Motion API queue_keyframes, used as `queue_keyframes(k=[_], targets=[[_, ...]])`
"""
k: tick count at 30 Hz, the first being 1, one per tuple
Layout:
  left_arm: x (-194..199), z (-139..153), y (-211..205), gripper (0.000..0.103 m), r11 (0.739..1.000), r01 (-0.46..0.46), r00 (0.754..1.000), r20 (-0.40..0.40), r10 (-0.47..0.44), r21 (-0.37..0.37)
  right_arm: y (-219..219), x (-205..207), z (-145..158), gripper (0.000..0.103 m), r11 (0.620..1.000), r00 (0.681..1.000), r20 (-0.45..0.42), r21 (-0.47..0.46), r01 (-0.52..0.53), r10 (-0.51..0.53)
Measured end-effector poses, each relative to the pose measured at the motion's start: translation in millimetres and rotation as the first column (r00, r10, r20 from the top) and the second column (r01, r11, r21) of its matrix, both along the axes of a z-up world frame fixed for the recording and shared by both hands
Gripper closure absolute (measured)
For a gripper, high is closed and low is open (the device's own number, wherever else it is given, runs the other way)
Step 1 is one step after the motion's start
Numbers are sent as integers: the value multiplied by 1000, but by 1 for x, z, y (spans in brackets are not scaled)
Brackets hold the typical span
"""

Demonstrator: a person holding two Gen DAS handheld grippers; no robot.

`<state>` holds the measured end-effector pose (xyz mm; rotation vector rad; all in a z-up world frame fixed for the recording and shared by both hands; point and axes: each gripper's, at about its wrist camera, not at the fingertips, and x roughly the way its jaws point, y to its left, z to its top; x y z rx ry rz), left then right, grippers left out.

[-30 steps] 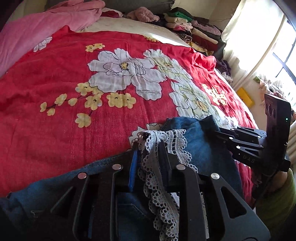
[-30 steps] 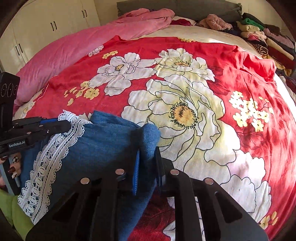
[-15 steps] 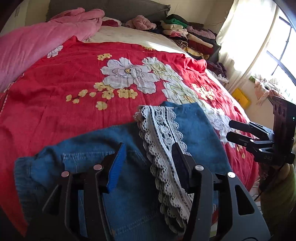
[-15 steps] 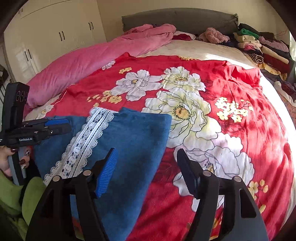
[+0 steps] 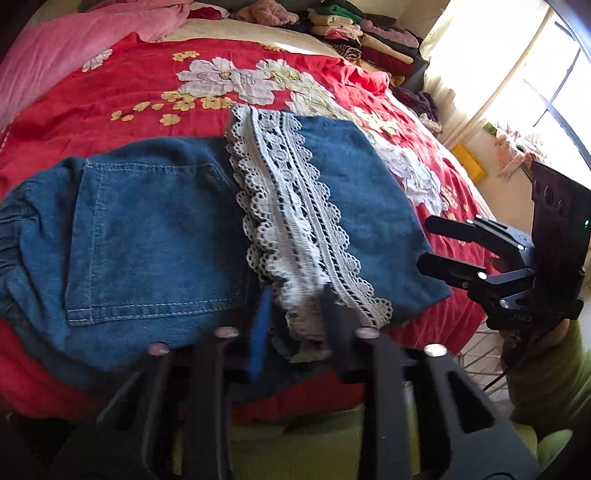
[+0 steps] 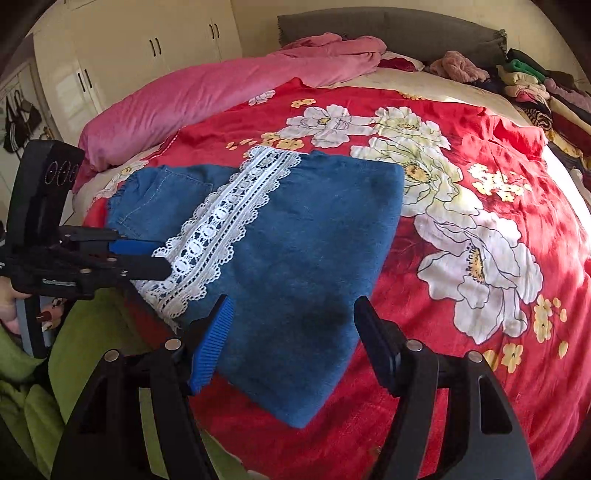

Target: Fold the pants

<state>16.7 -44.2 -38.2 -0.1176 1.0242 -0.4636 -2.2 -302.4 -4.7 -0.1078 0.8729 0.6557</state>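
Blue denim pants (image 5: 147, 229) (image 6: 314, 240) lie folded flat on the red floral bedspread (image 6: 480, 184), near its front edge. A white lace hem band (image 5: 284, 206) (image 6: 221, 221) runs across the top layer. My left gripper (image 5: 295, 321) (image 6: 160, 258) is at the near end of that band. Its jaws are closing, and the lace is bunched and pinched between them. My right gripper (image 6: 293, 306) (image 5: 424, 243) hovers open over the near right part of the folded denim and grips nothing.
A pink blanket (image 6: 221, 85) lies along the bed's left side. Stacked folded clothes (image 6: 535, 85) (image 5: 362, 33) sit at the far right by the grey headboard. Beyond the bed are a cream wardrobe (image 6: 129, 55) and a bright window (image 5: 535, 74). A person's green sleeve (image 6: 22, 369) is at the near edge.
Both grippers let go of the folded-over pant leg, opened and drew back toward the bed's near edge. The left one has since closed on the lace hem. The pants now lie flat.
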Motion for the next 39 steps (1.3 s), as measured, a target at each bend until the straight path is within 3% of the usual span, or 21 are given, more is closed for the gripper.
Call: queue_keyframes(k=[4,7,12,27,30,36,39], targets=[[-12,-6,-8,96,995,36,999,3,-36,96,5,-7,7,37,999,999,23,15,-30,30],[-14,-8,-1,95,995,27,1000,2,-28,98,7,-9,3,37,999,999,17,0,-47,47],[-14,-8,-2,92,994,22,1000,7,-23,103,5,-2,-26,40,993,999,-46,-121,-2,-3],[-18,8,8,62,993,-24,998,68,16,114,1,-3,-14,38,995,997,-62,-91,33,-39],[-20,13,11,57,993,-33,996,81,24,110,2,-4,-6,29,994,998,-40,-97,40,-44],[-23,25,19,46,992,-64,992,117,51,111,4,-8,9,29,994,999,5,-96,47,-46],[-25,30,22,37,990,-80,989,135,64,115,4,-9,15,19,994,998,22,-96,53,-51]])
